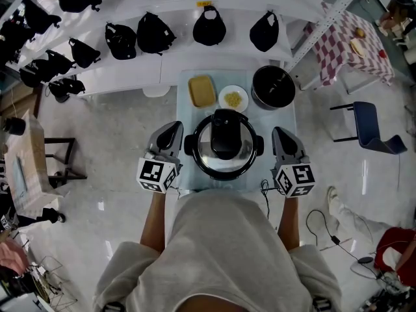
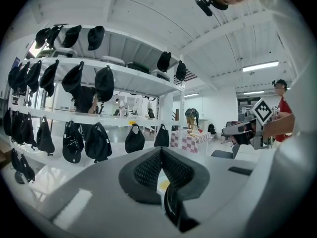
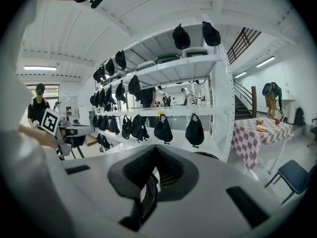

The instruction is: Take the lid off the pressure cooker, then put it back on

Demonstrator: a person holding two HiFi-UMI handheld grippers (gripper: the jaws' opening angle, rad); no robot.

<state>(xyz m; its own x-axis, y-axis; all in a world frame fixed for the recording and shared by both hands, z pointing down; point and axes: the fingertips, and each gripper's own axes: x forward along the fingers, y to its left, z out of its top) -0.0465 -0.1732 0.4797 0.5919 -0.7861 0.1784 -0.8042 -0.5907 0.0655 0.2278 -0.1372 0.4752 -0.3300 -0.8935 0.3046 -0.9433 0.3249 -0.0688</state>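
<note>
Lid point(image 1: 225, 139) | seated on pressure cooker point(image 1: 200, 165), frame centre | fits pre-lift or refitted | your left gripper point(image 1: 172, 130) and right gripper point(image 1: 280, 133) closed, empty

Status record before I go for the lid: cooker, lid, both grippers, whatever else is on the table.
pressure cooker: near edge of the small table, in front of the person
lid: on the cooker, black handle on top
left gripper: jaws together, empty, beside the cooker's left side
right gripper: jaws together, empty, beside the cooker's right side
behind cooker: yellow block, small plate of yellow food, black pot
task stage: lid not yet gripped
</note>
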